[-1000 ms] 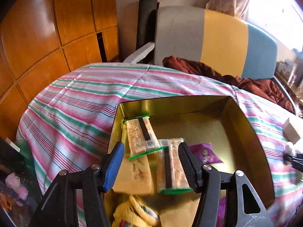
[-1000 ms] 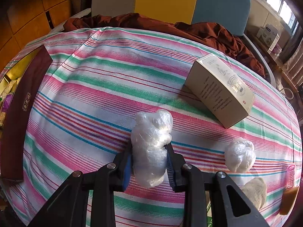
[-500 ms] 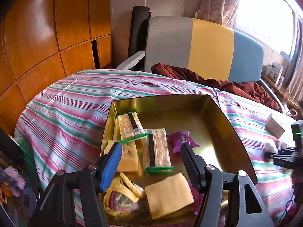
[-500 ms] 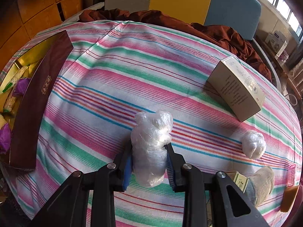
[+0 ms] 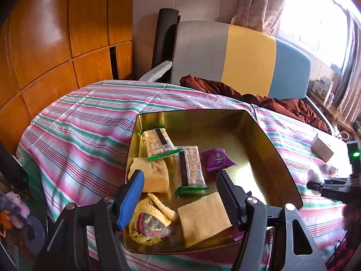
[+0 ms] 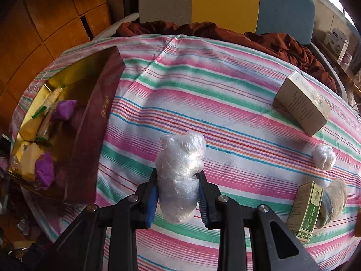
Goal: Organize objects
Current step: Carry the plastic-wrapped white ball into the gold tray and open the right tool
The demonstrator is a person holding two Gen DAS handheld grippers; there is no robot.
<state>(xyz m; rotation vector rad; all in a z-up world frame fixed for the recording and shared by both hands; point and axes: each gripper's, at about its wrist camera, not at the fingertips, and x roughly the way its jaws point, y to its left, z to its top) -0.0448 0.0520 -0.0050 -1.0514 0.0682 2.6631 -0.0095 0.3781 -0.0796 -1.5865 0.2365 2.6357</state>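
Right gripper clamps plastic-wrapped bundle — above striped cloth.

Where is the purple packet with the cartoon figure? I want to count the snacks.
In the left wrist view, the purple packet lies inside the gold tin, right of the green-edged snack bar.

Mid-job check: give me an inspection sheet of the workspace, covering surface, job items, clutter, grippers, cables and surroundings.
Surface: striped cloth, rumpled.
Job's things: gold tin holding two snack bars, purple packet, yellow sponges; beige carton, small wrapped ball, green box on the cloth.
Clutter: brown fabric at the far edge.
Grippers: left gripper open, empty, jaws just widened above the tin; right gripper shut on plastic-wrapped bundle.
Cables: nothing seen.
Surroundings: striped headboard, wooden panels, window.
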